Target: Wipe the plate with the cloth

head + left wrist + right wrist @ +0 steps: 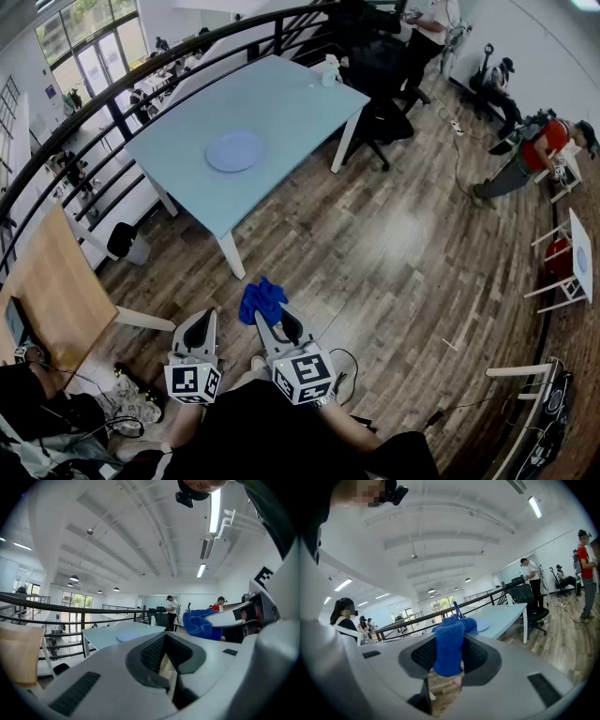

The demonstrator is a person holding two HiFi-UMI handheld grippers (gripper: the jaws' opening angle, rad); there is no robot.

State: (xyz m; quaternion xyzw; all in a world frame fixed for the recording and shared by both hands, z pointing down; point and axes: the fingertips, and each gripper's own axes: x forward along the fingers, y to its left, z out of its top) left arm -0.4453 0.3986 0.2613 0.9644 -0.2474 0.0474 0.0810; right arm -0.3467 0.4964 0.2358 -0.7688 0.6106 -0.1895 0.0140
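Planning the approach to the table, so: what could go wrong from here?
The cloth is only partly pinched in the right gripper, most of it bunched beyond the jaws; it may slip loose. The plate lies free on the table, and the left gripper holds nothing; wiping could push it.

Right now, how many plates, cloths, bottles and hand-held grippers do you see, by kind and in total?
Round light blue plate: 1
Blue terry cloth: 1
Small pale bottle: 1
Hand-held grippers: 2 (left gripper, right gripper)
Total: 5
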